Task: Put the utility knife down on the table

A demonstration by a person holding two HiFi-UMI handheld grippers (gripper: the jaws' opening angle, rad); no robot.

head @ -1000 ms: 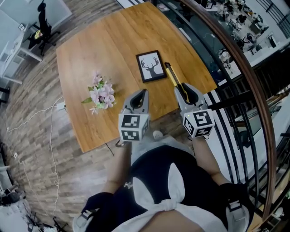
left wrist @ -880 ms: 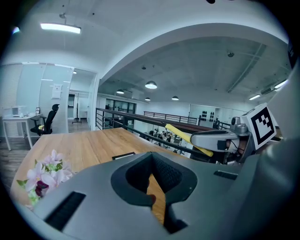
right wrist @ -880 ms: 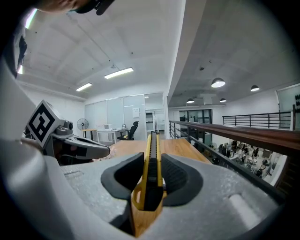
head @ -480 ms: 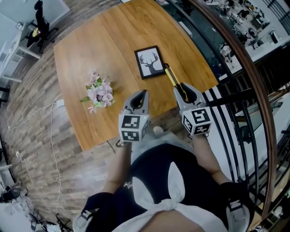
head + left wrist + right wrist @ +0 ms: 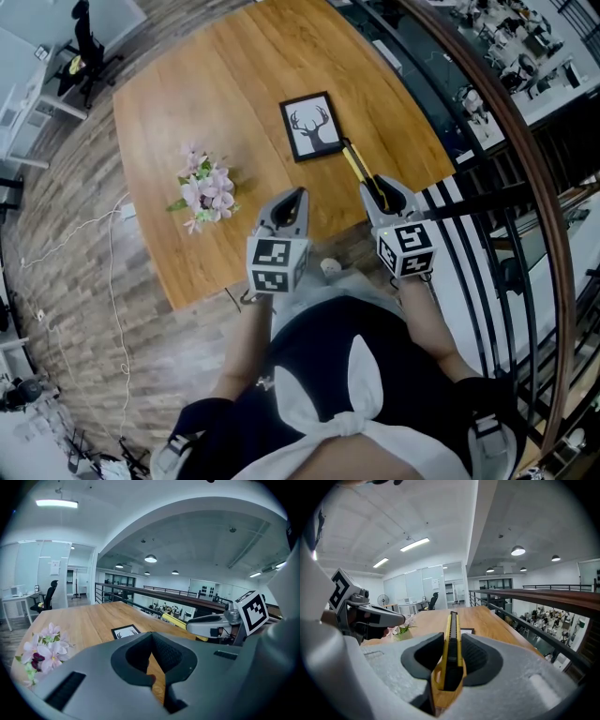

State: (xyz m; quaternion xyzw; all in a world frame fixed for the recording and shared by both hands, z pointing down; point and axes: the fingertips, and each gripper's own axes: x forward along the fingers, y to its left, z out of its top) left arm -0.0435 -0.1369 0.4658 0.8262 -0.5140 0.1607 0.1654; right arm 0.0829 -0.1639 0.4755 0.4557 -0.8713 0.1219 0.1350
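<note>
My right gripper is shut on a yellow utility knife. The knife stands on edge between the pads and points away from me over the wooden table. Its far end lies close to the near corner of a framed deer picture. Whether the knife touches the table I cannot tell. My left gripper hovers over the table's near edge, shut, with nothing between its fingers. The left gripper view shows the right gripper and the yellow knife beside it.
A pink flower bunch lies on the table's left part. A curved wooden handrail with black bars runs close along the right. A white cable trails on the plank floor at the left. An office chair stands far left.
The right gripper has sunk a little toward the table with the knife still in it. The left gripper has stayed about where it was.
</note>
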